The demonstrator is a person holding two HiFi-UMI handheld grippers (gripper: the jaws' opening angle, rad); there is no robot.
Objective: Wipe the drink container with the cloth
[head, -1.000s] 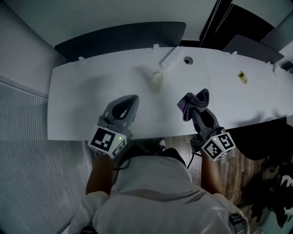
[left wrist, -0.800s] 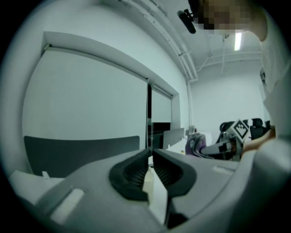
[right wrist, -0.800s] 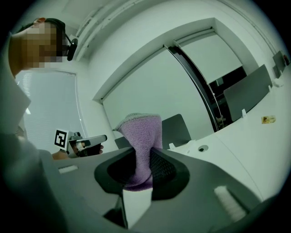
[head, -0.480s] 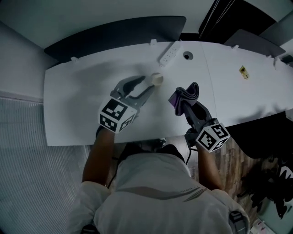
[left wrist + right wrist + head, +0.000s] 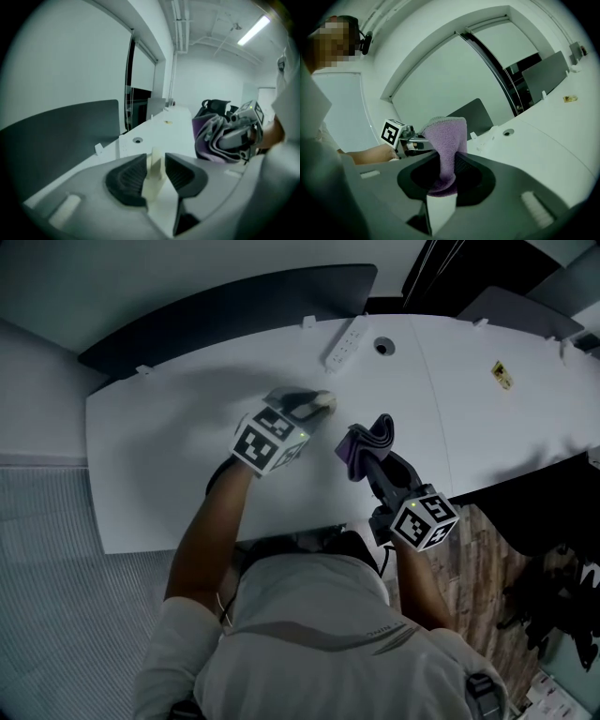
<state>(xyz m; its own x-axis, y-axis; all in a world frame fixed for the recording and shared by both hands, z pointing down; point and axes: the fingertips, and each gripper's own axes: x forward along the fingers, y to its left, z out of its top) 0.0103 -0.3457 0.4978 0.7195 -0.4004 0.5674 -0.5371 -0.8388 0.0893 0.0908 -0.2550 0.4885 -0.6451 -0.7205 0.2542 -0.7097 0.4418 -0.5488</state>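
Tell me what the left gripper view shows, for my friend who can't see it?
The left tongs are opening, with a small cream drink container standing between their jaws on a white table. A purple cloth shows at right.

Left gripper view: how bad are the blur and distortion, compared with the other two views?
Left gripper view: heavy fisheye bending, black corners, the pale container soft, the ceiling lamp glaring. Head view: dim, bluish, but the table edges sharp. Right gripper view: same bending, the purple cloth fairly clear.
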